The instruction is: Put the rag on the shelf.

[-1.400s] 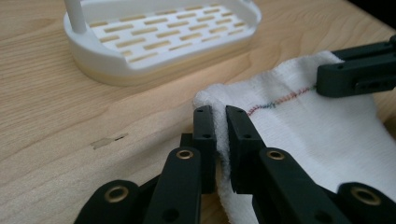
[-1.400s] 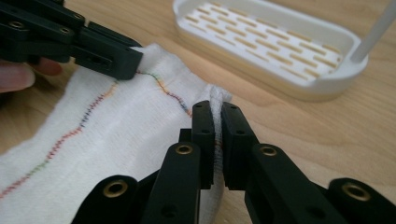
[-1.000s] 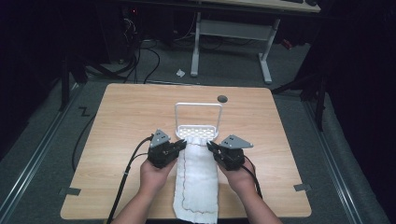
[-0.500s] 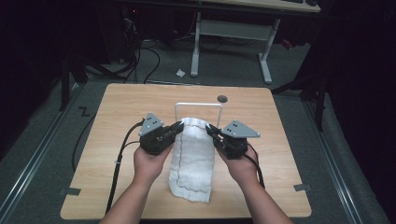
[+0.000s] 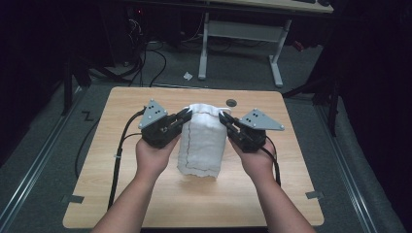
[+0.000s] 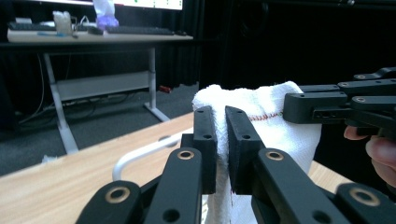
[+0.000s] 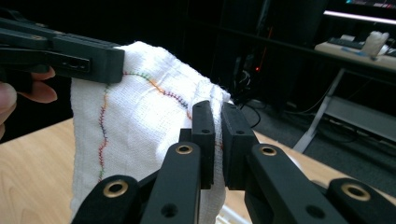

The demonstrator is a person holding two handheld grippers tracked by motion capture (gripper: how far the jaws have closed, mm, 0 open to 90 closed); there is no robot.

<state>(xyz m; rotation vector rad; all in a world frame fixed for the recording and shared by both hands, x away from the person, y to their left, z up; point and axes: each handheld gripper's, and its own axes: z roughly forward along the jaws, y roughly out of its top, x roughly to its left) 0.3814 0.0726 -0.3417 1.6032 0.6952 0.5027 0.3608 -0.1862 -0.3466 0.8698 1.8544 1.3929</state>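
Above the wooden table, nearer its far edge, the left gripper pinches the white towel's left top corner; the right gripper pinches its right corner. The towel hangs between them. A grey floor and dark desks lie beyond.

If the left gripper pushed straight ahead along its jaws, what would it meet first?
The white towel it already pinches; just beyond that, probably the right gripper on the opposite corner, though depth is hard to judge.

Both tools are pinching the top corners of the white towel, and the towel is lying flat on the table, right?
Not flat. The high view shows the white towel lifted and hanging down, its top corners pinched by the left tool and the right tool above the table.
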